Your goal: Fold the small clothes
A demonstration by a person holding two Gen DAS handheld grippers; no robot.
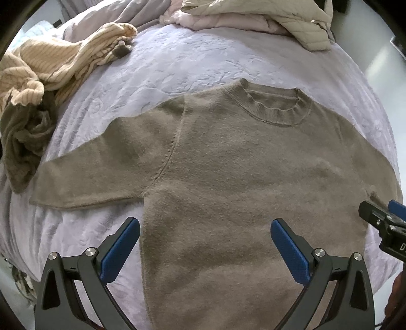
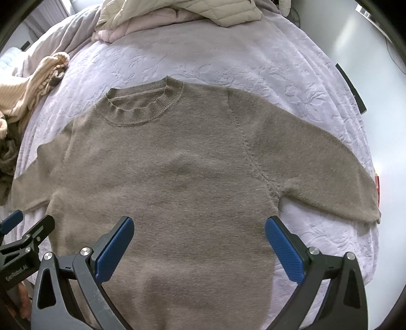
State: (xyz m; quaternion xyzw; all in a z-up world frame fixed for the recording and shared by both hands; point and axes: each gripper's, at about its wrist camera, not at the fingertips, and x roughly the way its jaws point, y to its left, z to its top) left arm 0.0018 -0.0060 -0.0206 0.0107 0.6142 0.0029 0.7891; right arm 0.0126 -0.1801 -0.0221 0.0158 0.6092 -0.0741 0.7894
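Note:
A taupe knitted sweater [image 1: 228, 172] [image 2: 177, 172] lies flat and face up on the bed, its ribbed collar [image 1: 274, 106] [image 2: 144, 106] at the far side and both sleeves spread outward. My left gripper [image 1: 205, 243] hovers open over the sweater's lower left body, blue pads wide apart, nothing between them. My right gripper [image 2: 199, 241] hovers open above the lower right body, close to the armpit seam. Each gripper shows at the edge of the other's view: the right gripper [image 1: 383, 223] and the left gripper [image 2: 22, 233].
The bed is covered by a pale lilac embossed bedspread [image 1: 177, 63] [image 2: 253, 55]. A heap of striped cream and olive clothes [image 1: 45, 76] lies at the left. Quilted beige and pink bedding [image 1: 253, 15] [image 2: 177, 15] is piled at the far end. The bed's right edge [image 2: 365, 157] drops to the floor.

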